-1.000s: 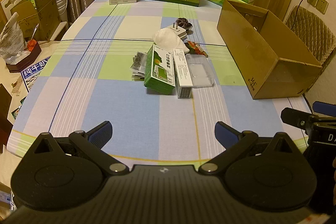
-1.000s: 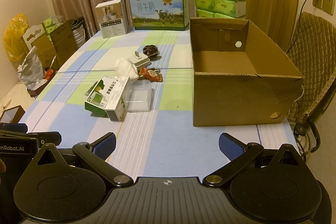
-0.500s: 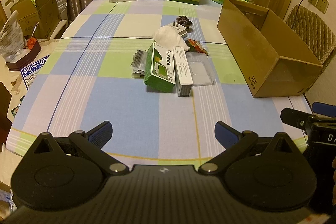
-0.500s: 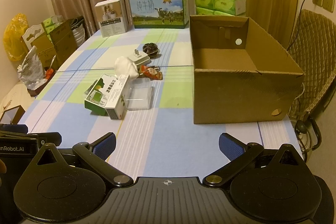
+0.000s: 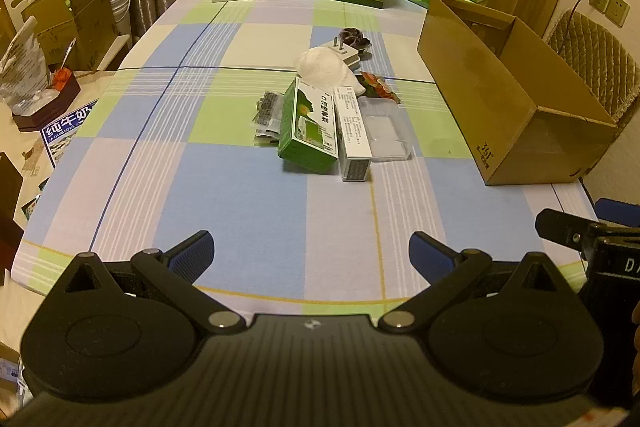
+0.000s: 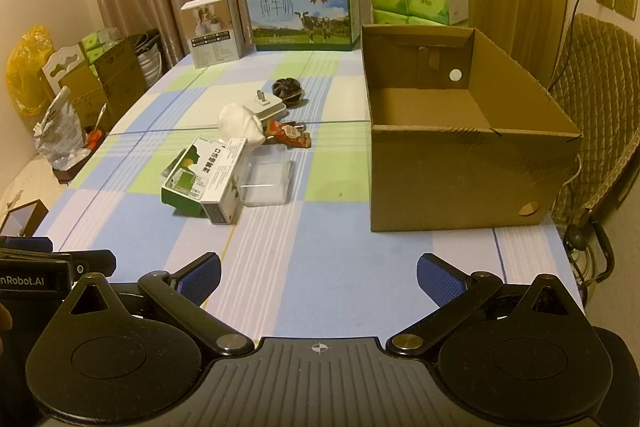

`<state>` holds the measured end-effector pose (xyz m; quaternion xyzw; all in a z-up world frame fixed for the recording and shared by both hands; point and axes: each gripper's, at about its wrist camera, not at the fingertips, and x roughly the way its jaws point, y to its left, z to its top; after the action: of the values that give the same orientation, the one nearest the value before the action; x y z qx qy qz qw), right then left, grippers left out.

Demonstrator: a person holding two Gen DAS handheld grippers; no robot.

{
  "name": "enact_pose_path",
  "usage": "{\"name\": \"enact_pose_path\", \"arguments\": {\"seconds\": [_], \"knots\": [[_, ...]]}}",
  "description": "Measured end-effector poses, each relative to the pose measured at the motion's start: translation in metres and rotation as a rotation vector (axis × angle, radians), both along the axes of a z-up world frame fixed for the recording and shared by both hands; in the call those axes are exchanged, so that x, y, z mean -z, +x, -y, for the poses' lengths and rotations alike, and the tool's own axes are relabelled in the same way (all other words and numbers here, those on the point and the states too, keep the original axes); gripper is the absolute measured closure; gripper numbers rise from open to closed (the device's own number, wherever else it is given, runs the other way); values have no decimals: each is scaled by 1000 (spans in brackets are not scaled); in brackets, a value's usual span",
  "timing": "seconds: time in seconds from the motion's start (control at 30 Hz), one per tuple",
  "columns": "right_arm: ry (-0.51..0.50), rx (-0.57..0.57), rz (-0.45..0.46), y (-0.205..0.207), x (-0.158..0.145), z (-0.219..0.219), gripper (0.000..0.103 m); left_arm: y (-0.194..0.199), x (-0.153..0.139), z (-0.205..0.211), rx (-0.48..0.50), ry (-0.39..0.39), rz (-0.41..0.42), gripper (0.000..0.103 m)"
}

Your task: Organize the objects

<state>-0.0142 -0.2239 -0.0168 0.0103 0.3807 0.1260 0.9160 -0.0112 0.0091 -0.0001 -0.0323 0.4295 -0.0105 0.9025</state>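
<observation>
Both views have edged nearer the green-and-white carton (image 5: 308, 125) lying mid-table beside the open brown cardboard box (image 6: 460, 163), left gripper (image 5: 311, 253) and right gripper (image 6: 318, 273) spread wide, holding nothing.
</observation>
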Motion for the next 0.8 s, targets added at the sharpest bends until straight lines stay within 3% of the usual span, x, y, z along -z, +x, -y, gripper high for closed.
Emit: {"name": "enact_pose_path", "arguments": {"seconds": [0.8], "knots": [[4, -34, 1, 1, -3, -6, 2, 1, 0, -4, -2, -9, 0, 1]]}}
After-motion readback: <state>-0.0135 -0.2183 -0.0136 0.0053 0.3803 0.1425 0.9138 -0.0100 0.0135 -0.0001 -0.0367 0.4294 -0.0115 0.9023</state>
